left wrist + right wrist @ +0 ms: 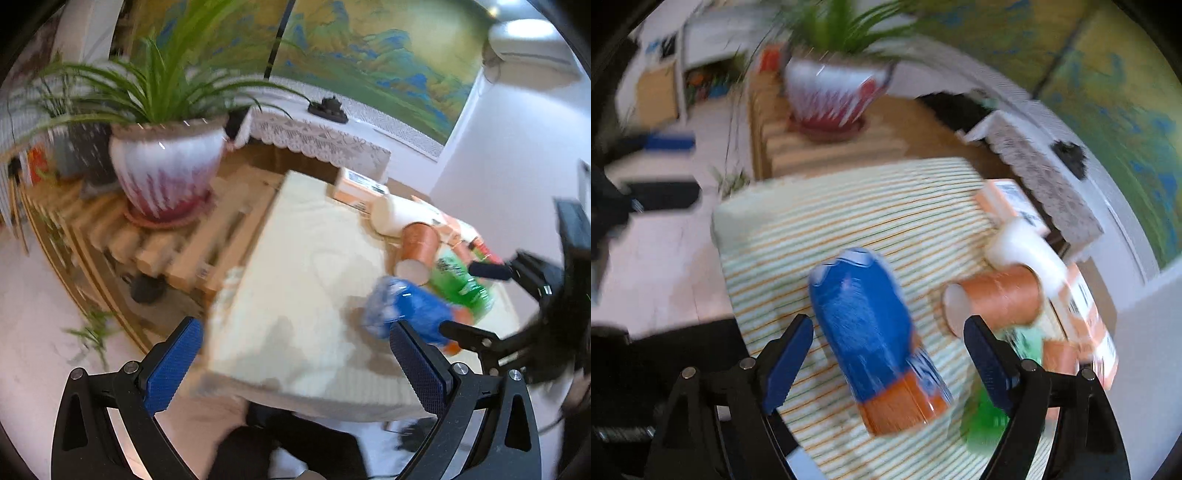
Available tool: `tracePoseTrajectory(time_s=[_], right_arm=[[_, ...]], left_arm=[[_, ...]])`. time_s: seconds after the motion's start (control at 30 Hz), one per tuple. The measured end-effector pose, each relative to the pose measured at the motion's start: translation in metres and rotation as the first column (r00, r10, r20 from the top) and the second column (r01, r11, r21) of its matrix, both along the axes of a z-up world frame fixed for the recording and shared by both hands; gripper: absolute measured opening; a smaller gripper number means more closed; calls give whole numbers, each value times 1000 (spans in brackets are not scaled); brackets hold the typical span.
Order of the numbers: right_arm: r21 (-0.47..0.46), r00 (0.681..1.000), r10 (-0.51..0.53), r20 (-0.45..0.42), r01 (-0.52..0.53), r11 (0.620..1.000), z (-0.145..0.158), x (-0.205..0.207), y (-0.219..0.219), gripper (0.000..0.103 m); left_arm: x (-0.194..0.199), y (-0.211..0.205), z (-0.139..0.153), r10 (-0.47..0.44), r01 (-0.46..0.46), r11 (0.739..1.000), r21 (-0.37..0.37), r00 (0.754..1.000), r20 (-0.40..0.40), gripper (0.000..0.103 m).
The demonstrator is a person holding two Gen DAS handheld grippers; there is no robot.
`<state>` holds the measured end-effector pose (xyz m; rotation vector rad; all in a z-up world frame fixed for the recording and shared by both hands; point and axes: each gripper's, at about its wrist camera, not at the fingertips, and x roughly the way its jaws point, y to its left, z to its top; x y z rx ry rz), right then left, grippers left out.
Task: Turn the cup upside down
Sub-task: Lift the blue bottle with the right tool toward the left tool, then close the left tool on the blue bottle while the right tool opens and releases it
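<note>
An orange paper cup lies on its side on the striped cloth of a small table, with its white mouth turned toward me. A white cup lies just behind it. My left gripper is open and empty off the table's near left corner. My right gripper is open, with a blue container with an orange end lying between its fingers, untouched. Both views are blurred.
A green bottle lies beside the blue container. An orange-and-white box stands at the table's far edge. A potted plant sits on a slatted wooden bench to the left. A lace-covered ledge runs along the wall.
</note>
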<state>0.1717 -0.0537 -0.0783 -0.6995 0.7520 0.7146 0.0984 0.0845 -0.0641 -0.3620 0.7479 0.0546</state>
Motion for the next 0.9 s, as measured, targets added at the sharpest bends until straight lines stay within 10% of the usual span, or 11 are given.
tracePoseTrajectory(time_s=[0.3,0.9], right_arm=[[297,956,-292,8,277,914,20,-49,-101,81],[399,890,-455,-22,425,813,-5,-99,-191,80]], left_arm=[[46,-47,-26,72,-136,926,-352,979,-190,101],[104,-84,-69,227,-375,832,-409,903,-365,87]])
